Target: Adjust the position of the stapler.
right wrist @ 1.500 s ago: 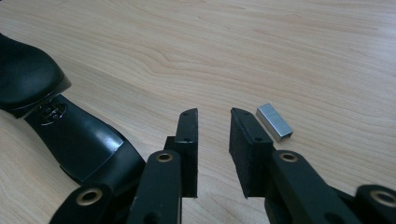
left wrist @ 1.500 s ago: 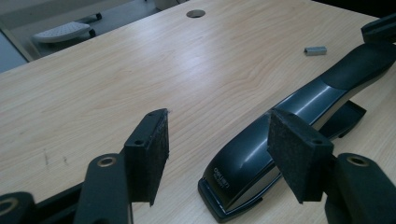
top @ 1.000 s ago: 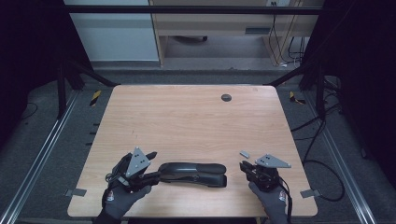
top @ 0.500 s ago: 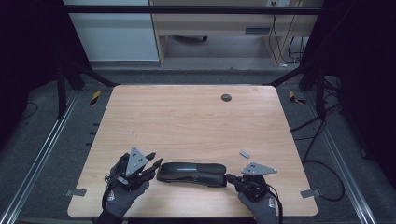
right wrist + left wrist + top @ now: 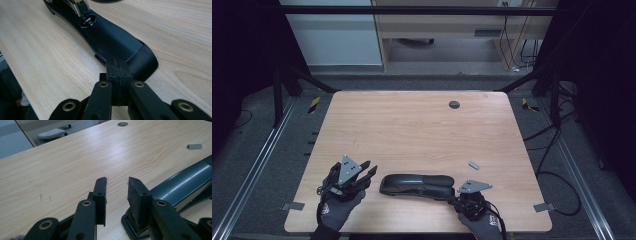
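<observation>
A long black stapler (image 5: pixel 414 184) lies flat near the table's front edge. My left gripper (image 5: pixel 371 172) rests just left of the stapler's left end. In the left gripper view its jaws stand a little apart with nothing between them (image 5: pixel 117 185), and the stapler (image 5: pixel 185 185) lies close on the right. My right gripper (image 5: pixel 452 197) is at the stapler's right end. In the right gripper view its pads are pressed together (image 5: pixel 119 68) and empty, right at the rounded end of the stapler (image 5: pixel 110 37).
A small grey strip of staples (image 5: pixel 473 164) lies on the wood behind the stapler's right end, also seen as the strip of staples (image 5: pixel 194 146). A round cable hole (image 5: pixel 454 104) sits at the far side of the table (image 5: pixel 412 130). Dark frame rails run along both sides.
My right gripper has moved left and nearer to the front edge, up to the stapler's right end. The left hand has stayed about where it was.
</observation>
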The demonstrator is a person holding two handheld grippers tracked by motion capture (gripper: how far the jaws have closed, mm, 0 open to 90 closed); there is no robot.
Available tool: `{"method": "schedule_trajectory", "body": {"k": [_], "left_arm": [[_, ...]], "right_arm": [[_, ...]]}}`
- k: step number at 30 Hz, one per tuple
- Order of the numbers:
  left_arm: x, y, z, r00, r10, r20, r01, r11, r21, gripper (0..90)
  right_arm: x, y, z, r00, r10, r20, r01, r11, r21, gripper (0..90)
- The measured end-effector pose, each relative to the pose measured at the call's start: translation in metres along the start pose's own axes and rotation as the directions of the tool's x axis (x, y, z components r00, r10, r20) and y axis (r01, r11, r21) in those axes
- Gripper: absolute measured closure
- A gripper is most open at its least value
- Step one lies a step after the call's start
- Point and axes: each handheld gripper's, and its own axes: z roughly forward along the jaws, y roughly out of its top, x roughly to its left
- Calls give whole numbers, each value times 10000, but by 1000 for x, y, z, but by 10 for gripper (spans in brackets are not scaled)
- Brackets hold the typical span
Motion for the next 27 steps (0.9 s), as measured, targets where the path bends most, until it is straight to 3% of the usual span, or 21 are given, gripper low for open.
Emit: {"method": "schedule_trajectory", "body": {"k": [22, 27], "left_arm": [[0, 1, -2, 10000, -5, 1, 5, 10000, -97, 677], [0, 3, -4, 10000, -43, 52, 44, 9998, -179, 655]], "right_arm": [[-6, 2, 1, 9994, -79, 329, 79, 10000, 12, 900], [-8, 5, -6, 9997, -26, 262, 37, 9990, -437, 900]]}}
